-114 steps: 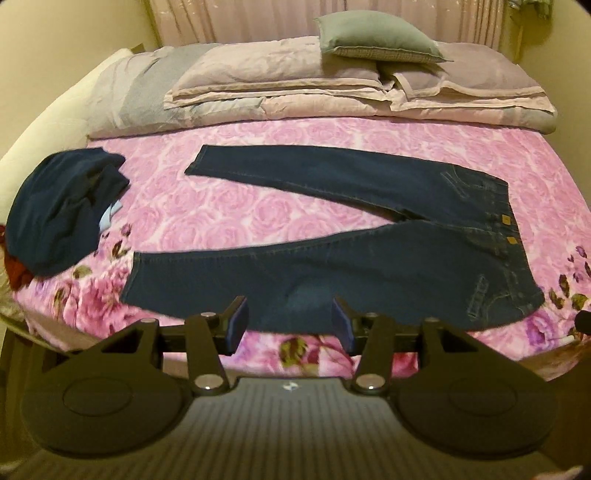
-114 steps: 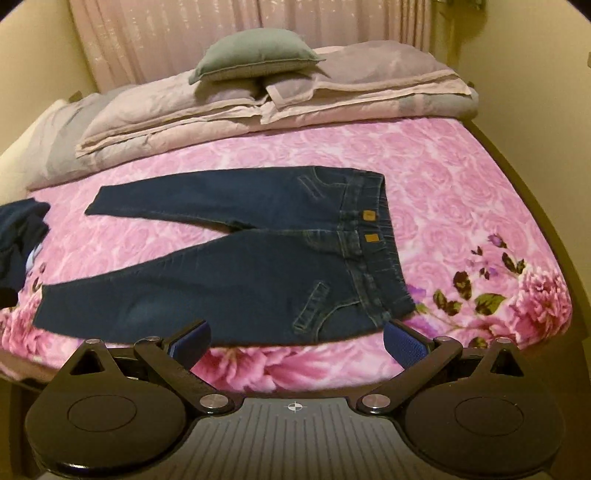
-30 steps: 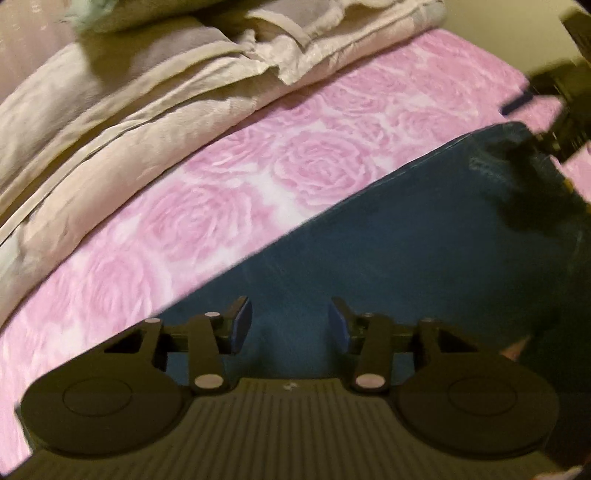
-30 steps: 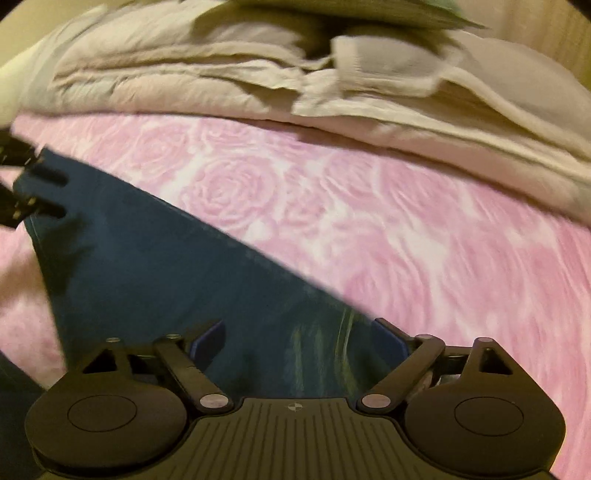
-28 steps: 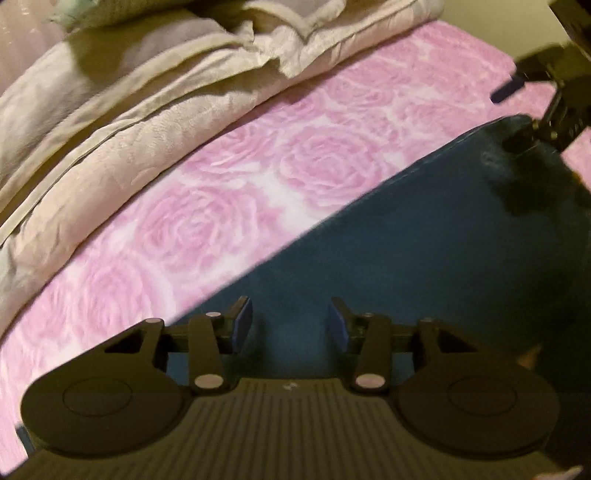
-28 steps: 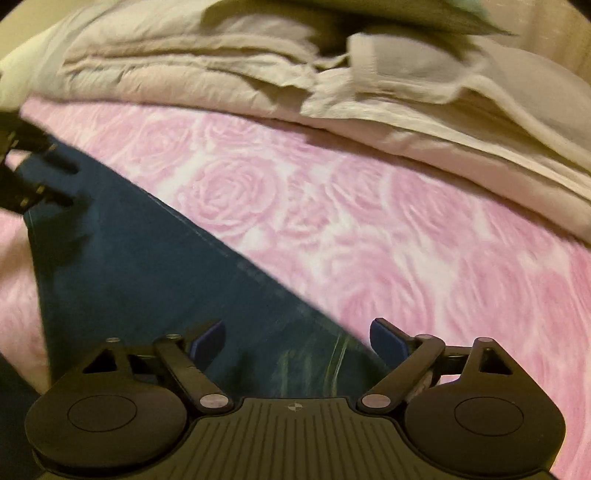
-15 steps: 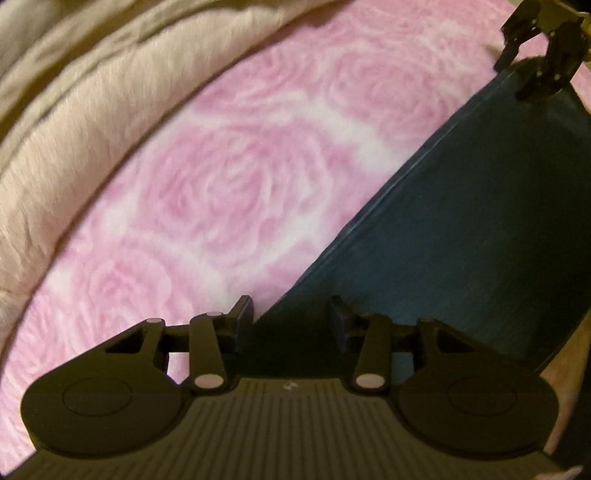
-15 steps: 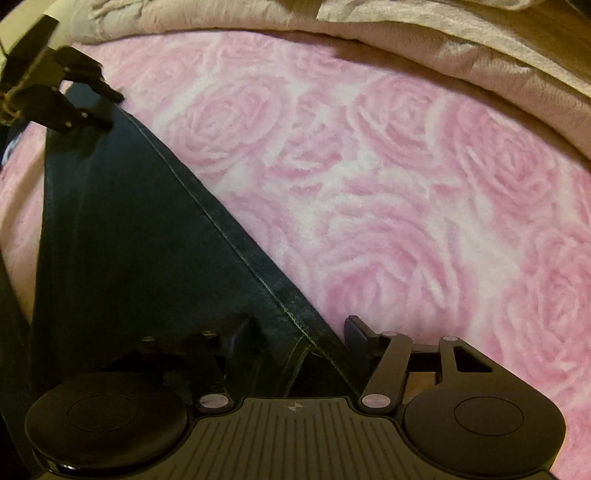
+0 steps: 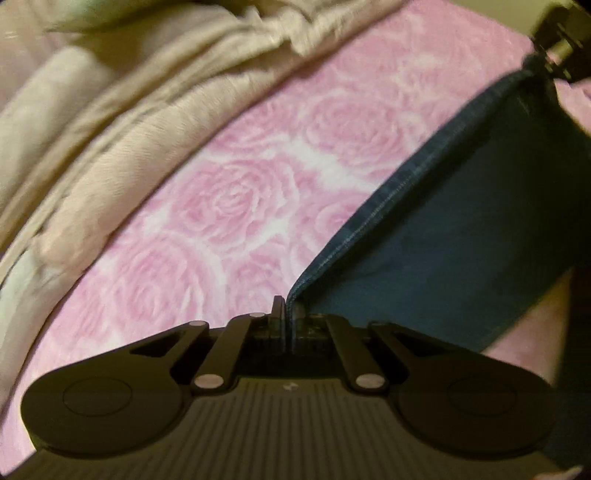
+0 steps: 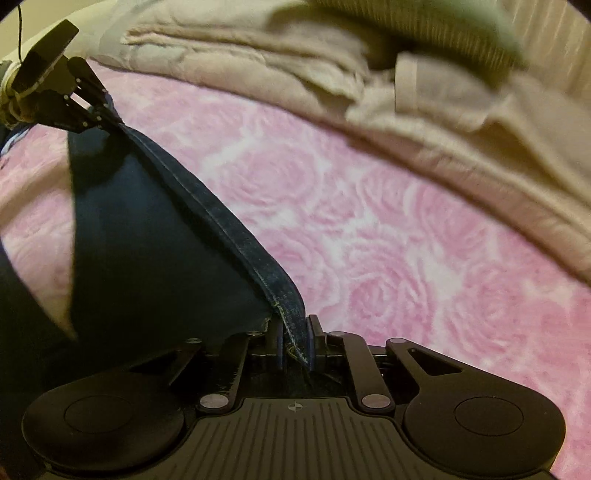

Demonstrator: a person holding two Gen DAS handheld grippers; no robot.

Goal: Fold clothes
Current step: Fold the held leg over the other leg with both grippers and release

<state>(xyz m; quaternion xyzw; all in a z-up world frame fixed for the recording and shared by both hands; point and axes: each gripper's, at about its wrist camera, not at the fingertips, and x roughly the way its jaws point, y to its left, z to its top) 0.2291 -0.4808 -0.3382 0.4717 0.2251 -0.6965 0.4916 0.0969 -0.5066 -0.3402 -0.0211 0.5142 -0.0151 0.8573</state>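
Note:
The dark blue jeans (image 9: 461, 229) lie on the pink rose bedsheet (image 9: 240, 184), with the far leg's seamed edge raised and stretched between my two grippers. My left gripper (image 9: 287, 314) is shut on that edge near the hem. In the right wrist view it shows at the top left (image 10: 85, 99), still pinching the denim (image 10: 147, 240). My right gripper (image 10: 294, 332) has jaws closing, and the thick stitched edge sits between its pads, which press on it. The right gripper also shows at the top right of the left wrist view (image 9: 554, 55).
Folded beige quilts (image 10: 369, 92) are stacked along the far side of the bed, and they show in the left wrist view too (image 9: 110, 92). A blurred green pillow (image 10: 424, 18) rests on top. Bare pink sheet (image 10: 406, 240) lies between the jeans and the quilts.
Both grippers came down onto the far leg's edge and closed on it. The edge now stands lifted off the sheet, taut between them.

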